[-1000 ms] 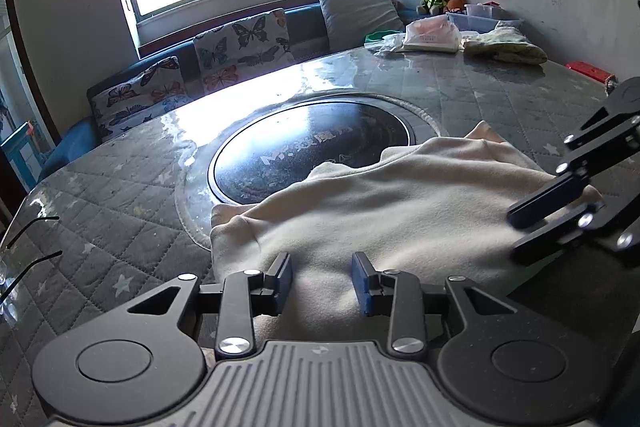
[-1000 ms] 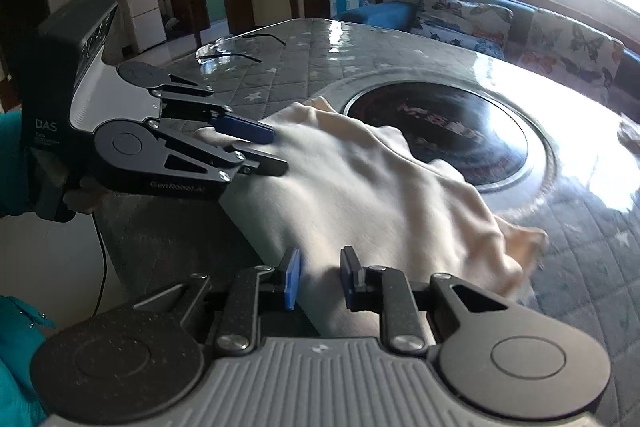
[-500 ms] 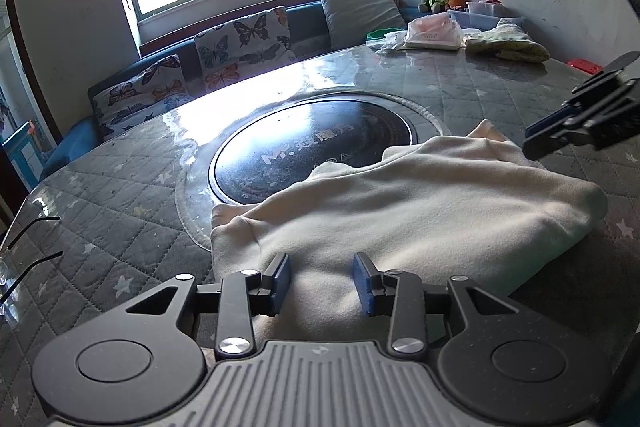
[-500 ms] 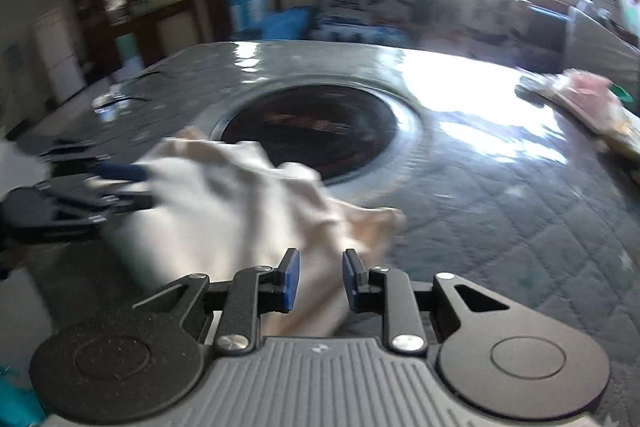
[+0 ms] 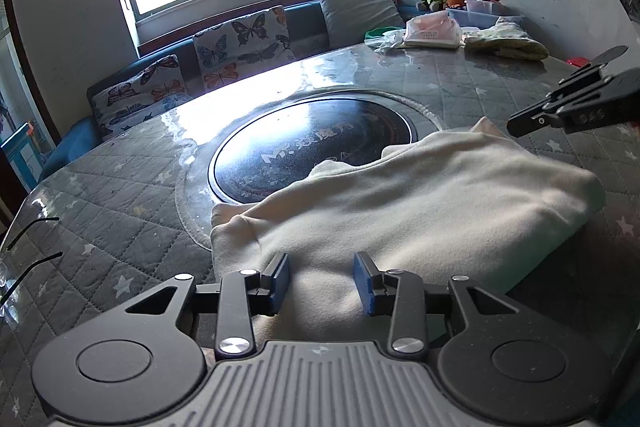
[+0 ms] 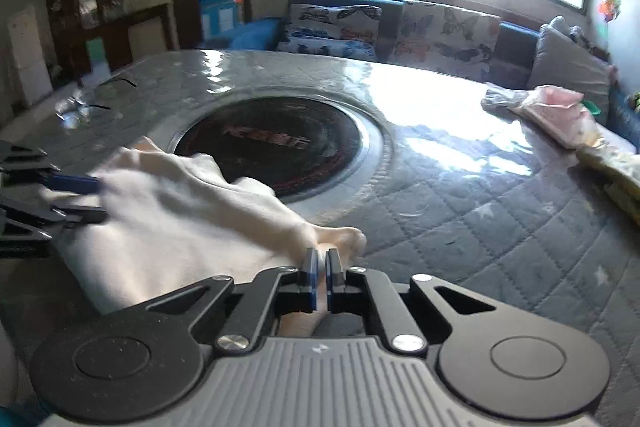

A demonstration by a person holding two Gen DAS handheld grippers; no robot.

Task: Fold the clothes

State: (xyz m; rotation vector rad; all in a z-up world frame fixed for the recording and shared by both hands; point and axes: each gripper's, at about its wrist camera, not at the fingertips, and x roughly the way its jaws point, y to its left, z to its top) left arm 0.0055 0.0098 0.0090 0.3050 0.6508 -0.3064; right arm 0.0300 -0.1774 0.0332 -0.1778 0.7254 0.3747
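A cream garment (image 5: 420,203) lies folded on the grey quilted table, partly over the dark round centre plate (image 5: 312,147). My left gripper (image 5: 322,281) is open, its blue pads over the garment's near edge. My right gripper (image 6: 320,275) has its pads nearly closed at the garment's far corner (image 6: 340,239); a bit of cloth shows between them. In the left wrist view the right gripper (image 5: 520,125) hovers closed at the garment's right end. The garment also shows in the right wrist view (image 6: 180,211), with the left gripper (image 6: 88,199) at its far side.
Folded clothes and a plastic bag (image 5: 432,33) lie at the table's far edge. Eyeglasses (image 5: 24,259) rest at the left edge. A sofa with butterfly cushions (image 5: 240,47) stands behind the table under the window.
My right gripper swung from the garment's near side to its far corner and closed its pads there. My left gripper stayed put and open.
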